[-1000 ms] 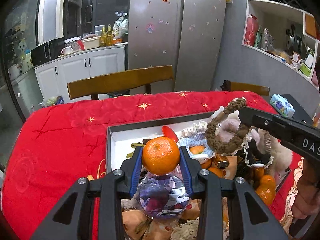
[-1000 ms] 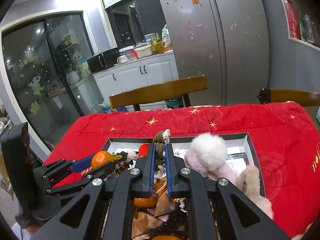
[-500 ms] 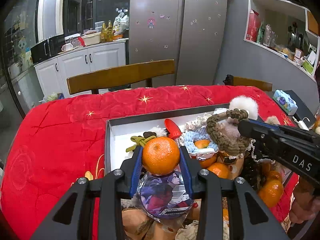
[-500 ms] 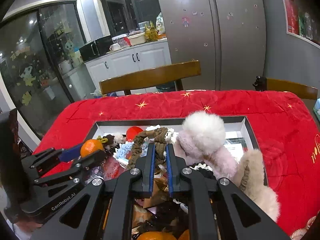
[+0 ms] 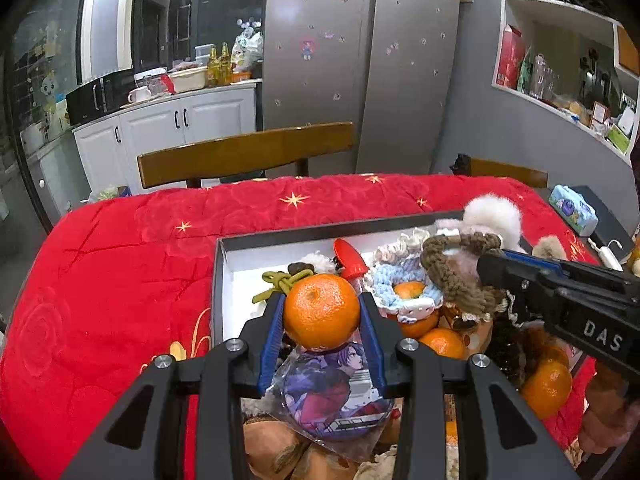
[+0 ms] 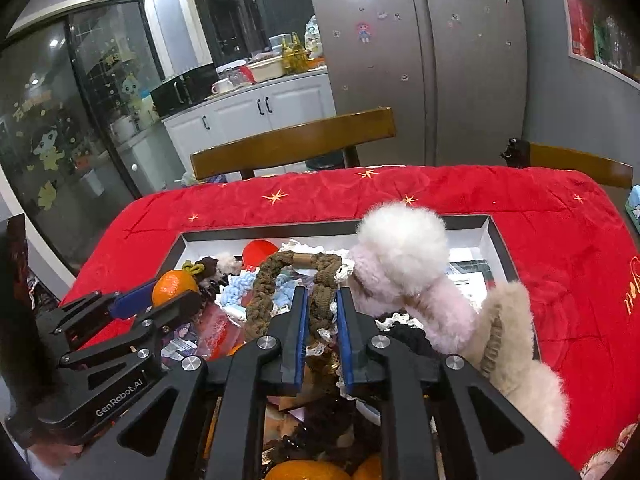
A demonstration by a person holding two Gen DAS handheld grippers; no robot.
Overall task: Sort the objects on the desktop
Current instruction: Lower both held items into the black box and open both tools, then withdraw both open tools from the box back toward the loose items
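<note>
The right claw (image 6: 322, 300), lower centre, is opening around the brown braided loop (image 6: 280, 280), letting it down into the box (image 6: 500, 248). The left claw (image 5: 322, 314) pinches an orange (image 5: 321, 311) mid-frame.

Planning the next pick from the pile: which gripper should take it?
Right, probably. The right gripper is opening around the brown braided scrunchie, so it will soon be free over the pile. The left gripper is clamped on a tangerine it must place first.
</note>
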